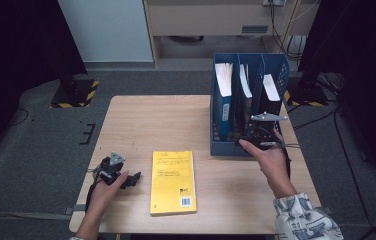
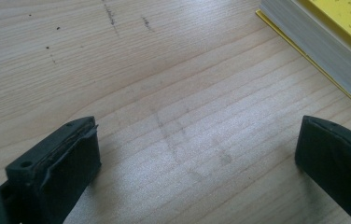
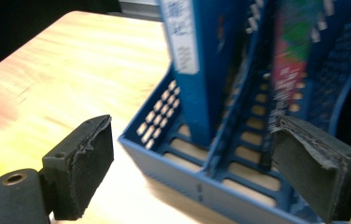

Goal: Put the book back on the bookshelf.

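- Judged from the layout, three books already stand in the blue file rack (image 1: 248,107); the yellow book (image 1: 173,182) lies flat on the counter (image 1: 141,120), unfiled.
- Left gripper (image 1: 126,180) rests just beside it, jaws wide apart, empty.
- Right gripper (image 1: 256,141), wide open and empty, sits at the rack's front.
- The right gripper view adds the rack's slotted floor and a blue book's spine (image 3: 190,60).

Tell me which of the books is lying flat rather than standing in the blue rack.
The yellow book, flat on the table with its cover up, beside the left hand-held gripper. The other books stand upright in the blue rack.
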A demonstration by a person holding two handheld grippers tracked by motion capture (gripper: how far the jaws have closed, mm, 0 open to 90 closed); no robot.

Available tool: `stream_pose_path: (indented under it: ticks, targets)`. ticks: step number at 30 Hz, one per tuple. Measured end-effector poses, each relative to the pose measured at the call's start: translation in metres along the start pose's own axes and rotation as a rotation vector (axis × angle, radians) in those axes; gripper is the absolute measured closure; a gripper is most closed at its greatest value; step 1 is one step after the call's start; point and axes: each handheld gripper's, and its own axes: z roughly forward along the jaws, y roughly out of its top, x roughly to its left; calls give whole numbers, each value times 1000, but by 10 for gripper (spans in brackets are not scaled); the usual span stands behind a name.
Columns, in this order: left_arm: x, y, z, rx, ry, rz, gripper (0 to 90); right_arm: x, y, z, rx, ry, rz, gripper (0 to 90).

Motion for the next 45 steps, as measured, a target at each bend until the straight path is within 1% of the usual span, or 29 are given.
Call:
stream_pose_path:
  ticks: [1, 5, 6, 8, 9, 11, 15, 18, 21, 23, 25, 27, 30, 32, 33, 36, 39, 41, 43, 45]
  targets:
    - [0, 0, 0, 1, 0, 1, 0, 3, -2, 0, 2, 12, 0, 129]
    - [0, 1, 0, 5, -1, 2, 0, 16, -12, 5, 14, 46, -26, 124]
    - [0, 1, 0, 5, -1, 2, 0, 19, -15, 6, 16, 47, -37, 125]
    - [0, 1, 0, 4, -1, 2, 0, 24, -20, 9, 21, 62, -41, 125]
    - [0, 1, 0, 5, -1, 2, 0, 27, -23, 11, 27, 68, -39, 125]
    - [0, 1, 0, 5, -1, 1, 0, 32, -30, 16, 45, 74, -57, 125]
    - [0, 1, 0, 4, -2, 2, 0, 41, -44, 25, 60, 102, -66, 125]
    - [-1, 1, 0, 5, -5, 5, 0, 46, -53, 30, 72, 122, -55, 126]
    - [-2, 1, 0, 3, -7, 4, 0, 51, -57, 32, 83, 125, -70, 126]
    - [-2, 1, 0, 4, -8, 5, 0, 54, -58, 33, 80, 135, -71, 133]
    - [-3, 1, 0, 9, -13, 8, 0, 58, -60, 34, 78, 137, -84, 140]
    - [-2, 2, -2, 13, -25, -3, 8, 64, -63, 36, 85, 148, -89, 148]
    - [-1, 3, -5, 21, -31, -17, 32, 72, -70, 41, 99, 162, -100, 160]
    - [-1, 4, -9, 11, -45, -30, 35, 79, -75, 44, 116, 181, -113, 162]
    - [-2, 5, -11, 4, -51, -33, 41, 82, -77, 46, 127, 190, -111, 167]
    - [-6, 9, -18, -18, -76, -37, 52, 92, -83, 51, 151, 215, -129, 176]
    - [-14, 13, -24, -31, -106, -21, 60, 102, -88, 54, 168, 233, -145, 190]
    - [-21, 16, -27, -33, -133, -8, 71, 107, -90, 56, 177, 249, -155, 197]
    - [-30, 16, -29, -27, -145, 8, 71, 112, -93, 59, 191, 263, -161, 197]
    - [-38, 16, -30, -20, -166, 21, 72, 116, -96, 61, 207, 273, -170, 198]
